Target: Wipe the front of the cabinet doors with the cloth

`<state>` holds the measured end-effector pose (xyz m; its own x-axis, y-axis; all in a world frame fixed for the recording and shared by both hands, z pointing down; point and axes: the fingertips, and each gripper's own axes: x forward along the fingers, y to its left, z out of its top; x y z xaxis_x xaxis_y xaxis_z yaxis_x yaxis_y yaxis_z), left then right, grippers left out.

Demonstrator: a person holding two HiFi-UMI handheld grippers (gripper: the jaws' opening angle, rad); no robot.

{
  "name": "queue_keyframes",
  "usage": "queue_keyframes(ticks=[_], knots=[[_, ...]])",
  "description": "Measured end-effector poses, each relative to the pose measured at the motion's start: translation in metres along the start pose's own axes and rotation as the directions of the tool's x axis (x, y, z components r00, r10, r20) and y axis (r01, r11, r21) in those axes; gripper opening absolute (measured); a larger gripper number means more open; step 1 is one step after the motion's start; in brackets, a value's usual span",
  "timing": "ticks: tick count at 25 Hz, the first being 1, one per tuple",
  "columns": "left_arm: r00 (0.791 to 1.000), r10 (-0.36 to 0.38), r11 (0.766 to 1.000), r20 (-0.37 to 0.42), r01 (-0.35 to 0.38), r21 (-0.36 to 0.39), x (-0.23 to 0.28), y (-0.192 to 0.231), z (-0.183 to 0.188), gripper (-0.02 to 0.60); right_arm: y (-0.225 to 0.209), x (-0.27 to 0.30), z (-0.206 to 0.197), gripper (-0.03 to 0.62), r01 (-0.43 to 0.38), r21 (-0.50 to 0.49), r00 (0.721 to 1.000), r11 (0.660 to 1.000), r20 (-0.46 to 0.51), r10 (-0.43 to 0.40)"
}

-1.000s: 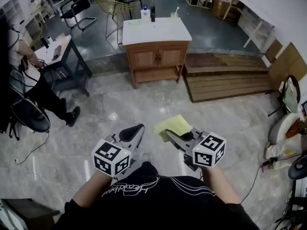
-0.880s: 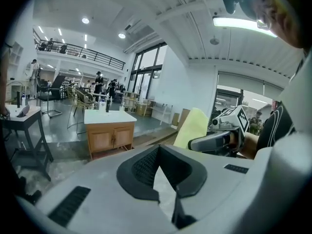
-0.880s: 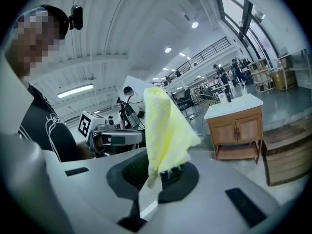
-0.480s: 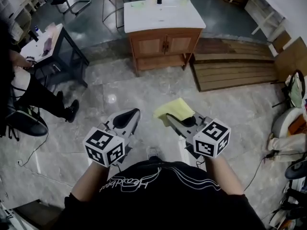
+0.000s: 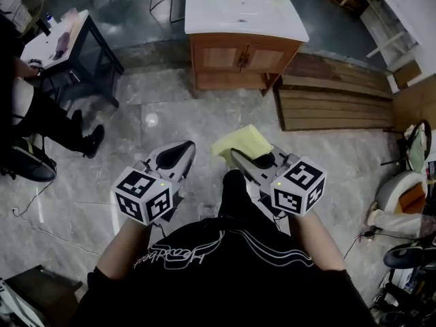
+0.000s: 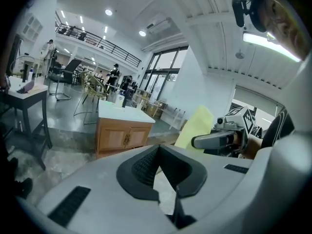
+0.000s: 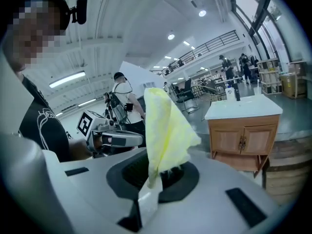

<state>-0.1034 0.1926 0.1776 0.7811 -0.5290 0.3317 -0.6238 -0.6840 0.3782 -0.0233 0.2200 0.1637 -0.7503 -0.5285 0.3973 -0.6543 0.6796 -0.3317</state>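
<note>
I am clamping the right gripper (image 7: 158, 172) on the bottom edge of the yellow cloth (image 7: 163, 130), which is standing up limp and folded. It is looking light, soft and floppy, so I am judging a bunched edge the best hold. The left gripper (image 6: 158, 147) is closed on nothing. The cabinet doors (image 5: 243, 58) are waiting well ahead across the floor (image 5: 170, 114).

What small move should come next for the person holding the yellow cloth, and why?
Probably a step forward toward the wooden cabinet, bringing the right gripper up to its doors. The yellow cloth is already clamped in that gripper's jaws, but the cabinet stands well off across the tiled floor, out of reach. The left gripper is shut and empty.
</note>
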Motion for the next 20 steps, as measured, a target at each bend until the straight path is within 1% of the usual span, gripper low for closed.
queue_keyframes(ticks=[3,5,11,15,18,20], knots=[[0.999,0.037,0.999,-0.021,-0.038,-0.032,0.022,0.019,0.002,0.006,-0.027,0.02,0.002,0.042,-0.052,0.011,0.998,0.999,-0.022,0.052],[0.998,0.061,0.997,-0.025,-0.062,-0.043,0.042,0.032,0.01,0.006,-0.053,0.032,0.004,0.041,-0.08,0.025,0.996,0.996,-0.039,0.081],[0.991,0.134,0.989,-0.018,-0.135,-0.061,0.124,0.077,0.042,0.006,-0.152,0.061,0.02,0.042,-0.126,0.051,0.989,0.991,-0.076,0.13],[0.984,0.177,0.979,-0.032,-0.179,-0.099,0.186,0.107,0.056,0.006,-0.222,0.077,0.023,0.042,-0.153,0.096,0.981,0.984,-0.104,0.162],[0.977,0.213,0.968,-0.031,-0.215,-0.127,0.229,0.138,0.057,0.006,-0.274,0.096,0.018,0.042,-0.167,0.121,0.976,0.979,-0.118,0.181],[0.971,0.234,0.961,-0.041,-0.237,-0.144,0.25,0.157,0.047,0.006,-0.3,0.111,0.008,0.043,-0.171,0.124,0.973,0.977,-0.137,0.188]])
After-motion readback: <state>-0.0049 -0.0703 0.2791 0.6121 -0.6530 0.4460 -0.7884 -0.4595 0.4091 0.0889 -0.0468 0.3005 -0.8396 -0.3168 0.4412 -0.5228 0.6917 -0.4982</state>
